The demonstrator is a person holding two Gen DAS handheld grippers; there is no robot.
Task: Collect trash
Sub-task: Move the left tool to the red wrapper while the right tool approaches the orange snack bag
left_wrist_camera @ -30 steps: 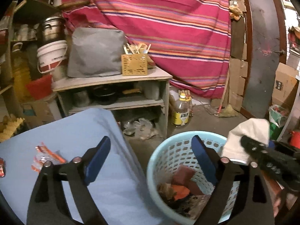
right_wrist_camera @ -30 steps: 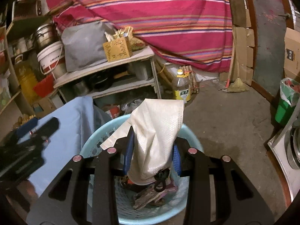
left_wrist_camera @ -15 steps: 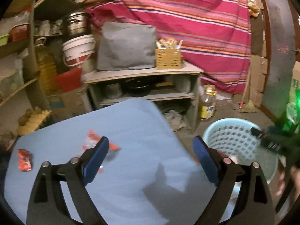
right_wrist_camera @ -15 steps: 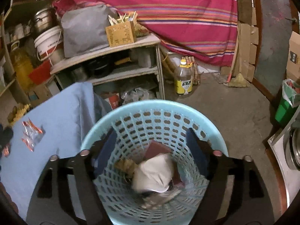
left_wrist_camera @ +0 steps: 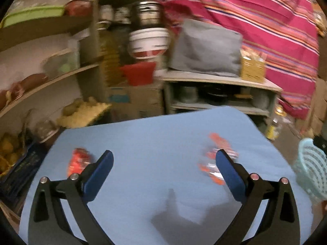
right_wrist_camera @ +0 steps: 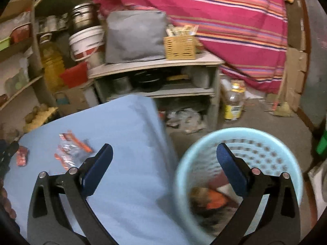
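My left gripper [left_wrist_camera: 163, 159] is open and empty above the blue table [left_wrist_camera: 155, 134]. A small red wrapper [left_wrist_camera: 78, 161] lies by its left finger. A bunch of orange and silver wrappers [left_wrist_camera: 216, 163] lies by its right finger. My right gripper [right_wrist_camera: 163, 155] is open and empty, over the table's right edge and the light blue basket [right_wrist_camera: 206, 143]. The basket holds trash, with an orange piece [right_wrist_camera: 216, 201] showing. The wrappers [right_wrist_camera: 69, 149] and the red wrapper [right_wrist_camera: 21, 155] also show in the right wrist view. The basket's rim [left_wrist_camera: 310, 163] shows at the left wrist view's right edge.
A grey shelf unit [right_wrist_camera: 159, 63] behind the table carries a grey bag [right_wrist_camera: 134, 36] and a yellow crate [right_wrist_camera: 179, 47]. A white bucket [right_wrist_camera: 85, 42] and wall shelves stand at the left. An oil bottle [right_wrist_camera: 234, 100] stands on the floor. A striped cloth [right_wrist_camera: 214, 10] hangs behind.
My right gripper opened and dropped the white sack into the basket, then swung left toward the table. My left gripper swung left from the basket to over the wrappers on the table.
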